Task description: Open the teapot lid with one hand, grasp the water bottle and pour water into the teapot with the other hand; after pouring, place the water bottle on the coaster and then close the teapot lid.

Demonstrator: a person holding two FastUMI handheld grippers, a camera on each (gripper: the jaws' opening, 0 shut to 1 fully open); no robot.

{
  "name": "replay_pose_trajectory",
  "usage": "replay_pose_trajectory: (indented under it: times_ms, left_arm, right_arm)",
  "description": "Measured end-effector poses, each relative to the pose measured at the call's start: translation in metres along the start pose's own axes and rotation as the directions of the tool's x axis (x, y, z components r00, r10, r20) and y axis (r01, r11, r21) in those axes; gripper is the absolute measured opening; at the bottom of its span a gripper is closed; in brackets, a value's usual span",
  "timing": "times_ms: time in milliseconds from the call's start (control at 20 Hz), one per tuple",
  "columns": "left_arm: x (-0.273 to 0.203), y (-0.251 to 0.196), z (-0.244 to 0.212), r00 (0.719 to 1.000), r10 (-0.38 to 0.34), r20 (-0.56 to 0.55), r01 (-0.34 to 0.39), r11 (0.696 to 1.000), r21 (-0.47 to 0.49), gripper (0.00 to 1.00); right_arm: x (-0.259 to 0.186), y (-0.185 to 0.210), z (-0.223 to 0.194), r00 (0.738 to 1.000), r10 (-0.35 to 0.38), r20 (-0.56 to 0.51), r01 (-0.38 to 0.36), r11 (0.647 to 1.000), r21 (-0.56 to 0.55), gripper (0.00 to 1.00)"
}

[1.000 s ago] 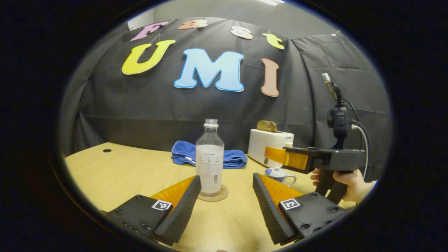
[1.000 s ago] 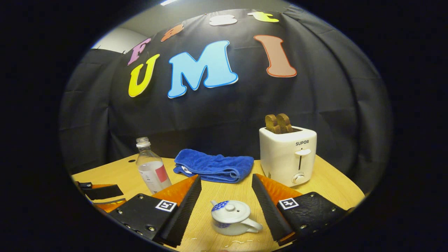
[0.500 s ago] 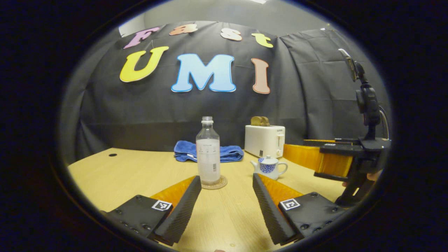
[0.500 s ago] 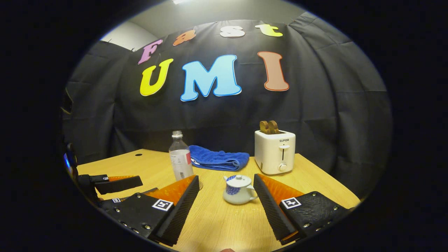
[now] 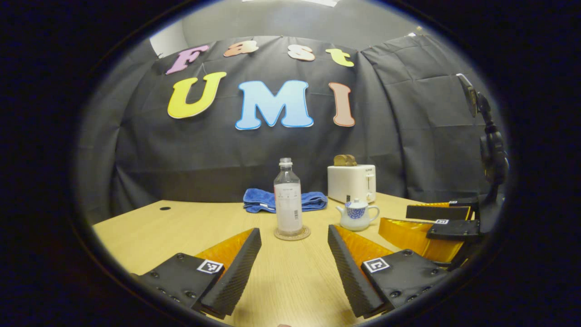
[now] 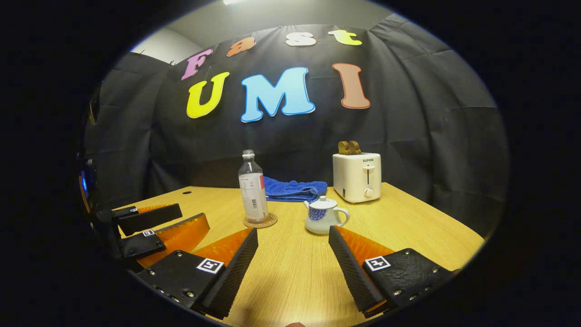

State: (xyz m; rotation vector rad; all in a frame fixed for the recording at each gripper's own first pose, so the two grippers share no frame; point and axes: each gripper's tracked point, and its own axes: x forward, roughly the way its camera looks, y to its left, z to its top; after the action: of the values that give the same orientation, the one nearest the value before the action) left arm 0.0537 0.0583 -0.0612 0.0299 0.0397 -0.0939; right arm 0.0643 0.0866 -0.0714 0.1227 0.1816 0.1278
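Note:
A clear, capless water bottle (image 5: 288,196) (image 6: 253,187) stands upright on a round coaster (image 5: 292,234) (image 6: 260,222) near the table's middle. Just to its right sits a white teapot with a blue pattern (image 5: 357,215) (image 6: 323,215), its lid on. My left gripper (image 5: 294,268) is open and empty, well short of the bottle; it also appears at the left of the right gripper view (image 6: 156,227). My right gripper (image 6: 292,268) is open and empty too, held back from the teapot; it also appears at the right of the left gripper view (image 5: 435,222).
A folded blue towel (image 5: 285,200) (image 6: 294,188) lies behind the bottle. A white toaster (image 5: 351,182) (image 6: 356,176) with bread in it stands at the back right. The wooden table (image 5: 181,227) (image 6: 408,222) has a small hole (image 5: 164,208) at its far left.
Both grippers have drawn back from the table's middle, so bottle and teapot look smaller and farther. The right gripper moved away from over the teapot. Bottle and teapot stayed put.

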Motion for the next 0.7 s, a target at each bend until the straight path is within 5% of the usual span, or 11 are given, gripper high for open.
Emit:
replay_pose_trajectory:
  times_ms: [700]
  left_arm:
    - [-0.016,0.000,0.002,1.000,0.014,0.011,-0.014,1.000,-0.006,1.00]
  right_arm:
    - [-0.017,0.001,0.009,0.993,-0.071,0.094,0.077,0.996,-0.056,0.97]
